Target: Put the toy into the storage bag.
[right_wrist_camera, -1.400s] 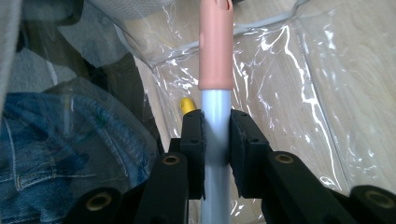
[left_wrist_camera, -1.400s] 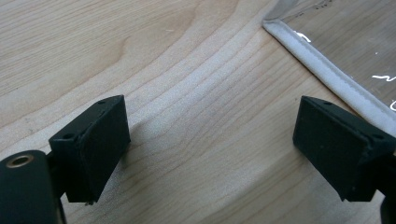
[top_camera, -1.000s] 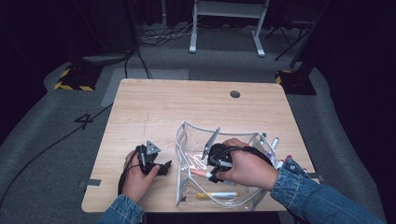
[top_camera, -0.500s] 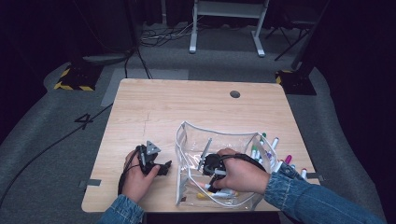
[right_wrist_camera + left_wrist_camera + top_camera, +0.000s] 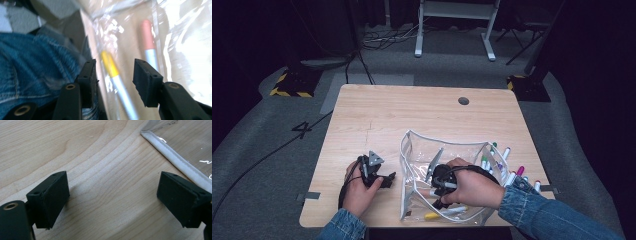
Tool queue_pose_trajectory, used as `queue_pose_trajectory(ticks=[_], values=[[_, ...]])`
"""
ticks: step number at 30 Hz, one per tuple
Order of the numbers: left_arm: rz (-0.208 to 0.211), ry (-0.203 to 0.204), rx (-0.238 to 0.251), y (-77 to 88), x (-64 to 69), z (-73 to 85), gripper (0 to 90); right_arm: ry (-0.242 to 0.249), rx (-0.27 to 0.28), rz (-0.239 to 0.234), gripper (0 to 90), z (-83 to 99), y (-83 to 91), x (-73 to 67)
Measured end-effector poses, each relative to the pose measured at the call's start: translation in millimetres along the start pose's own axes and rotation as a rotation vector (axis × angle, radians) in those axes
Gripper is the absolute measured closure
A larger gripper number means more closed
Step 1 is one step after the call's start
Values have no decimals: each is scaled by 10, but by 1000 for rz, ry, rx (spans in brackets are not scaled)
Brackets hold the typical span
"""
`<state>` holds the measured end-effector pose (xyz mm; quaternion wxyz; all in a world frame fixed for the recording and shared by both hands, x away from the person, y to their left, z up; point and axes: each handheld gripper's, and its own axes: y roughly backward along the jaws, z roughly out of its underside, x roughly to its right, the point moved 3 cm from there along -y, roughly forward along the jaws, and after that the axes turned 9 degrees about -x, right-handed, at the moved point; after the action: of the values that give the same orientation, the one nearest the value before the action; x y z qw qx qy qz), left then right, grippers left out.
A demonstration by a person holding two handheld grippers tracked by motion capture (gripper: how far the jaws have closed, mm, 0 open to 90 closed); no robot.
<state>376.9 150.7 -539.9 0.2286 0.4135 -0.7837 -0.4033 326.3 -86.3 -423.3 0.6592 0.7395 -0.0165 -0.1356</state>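
Currently, my right claw [image 5: 438,192] sits inside the clear pouch [image 5: 412,150] at the near right of the desk [image 5: 412,115]; its jaws have just been opening and now stand spread above the yellow-capped marker [image 5: 110,66], which lies loose between them. My left claw [image 5: 384,179] rests spread and empty on the desk just beside the pouch's white edge.

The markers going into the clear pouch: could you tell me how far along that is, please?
Done: at least two markers, a yellow-capped one and a pink-capped one, lie inside the pouch. In hand: the right gripper is inside it, its jaws just opened and apart over the yellow one, pressing on nothing. Left: a cluster of markers waits on the table beside the pouch. The left gripper rests open.
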Motion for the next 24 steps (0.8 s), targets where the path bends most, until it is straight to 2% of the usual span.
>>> queue_pose_trajectory(ticks=[4, 5, 6, 8, 9, 10, 12, 14, 15, 18, 22, 24], values=[[3, 0, 0, 0, -1, 0, 112, -23, 101, 57, 526, 36, 203, 51], [3, 0, 0, 0, -1, 0, 112, -23, 101, 57, 526, 36, 203, 51], [3, 0, 1, -1, 0, 0, 112, -42, 174, 88, 522, 82, 349, 82], [3, -1, -3, 2, -1, 0, 112, -63, 229, 112, 520, 135, 475, 109], [3, -1, -3, 2, -1, 0, 112, -63, 229, 112, 520, 135, 475, 109], [5, -1, -4, 3, -1, 0, 112, -94, 284, 143, 520, 230, 634, 153], [1, -1, -2, 2, 0, 0, 112, -127, 342, 158, 521, 329, 766, 194], [4, 0, 0, 0, 0, 0, 112, -140, 360, 165, 523, 370, 813, 208], [12, -2, -10, 7, -1, 1, 112, -174, 399, 190, 521, 506, 935, 247], [6, 1, -3, 2, 1, 0, 112, -227, 445, 220, 526, 714, 1071, 299], [12, -1, -10, 7, 1, 0, 112, -299, 476, 262, 527, 1013, 1184, 376], [12, -3, -12, 9, -1, 1, 112, -350, 492, 280, 530, 1205, 1220, 427]])
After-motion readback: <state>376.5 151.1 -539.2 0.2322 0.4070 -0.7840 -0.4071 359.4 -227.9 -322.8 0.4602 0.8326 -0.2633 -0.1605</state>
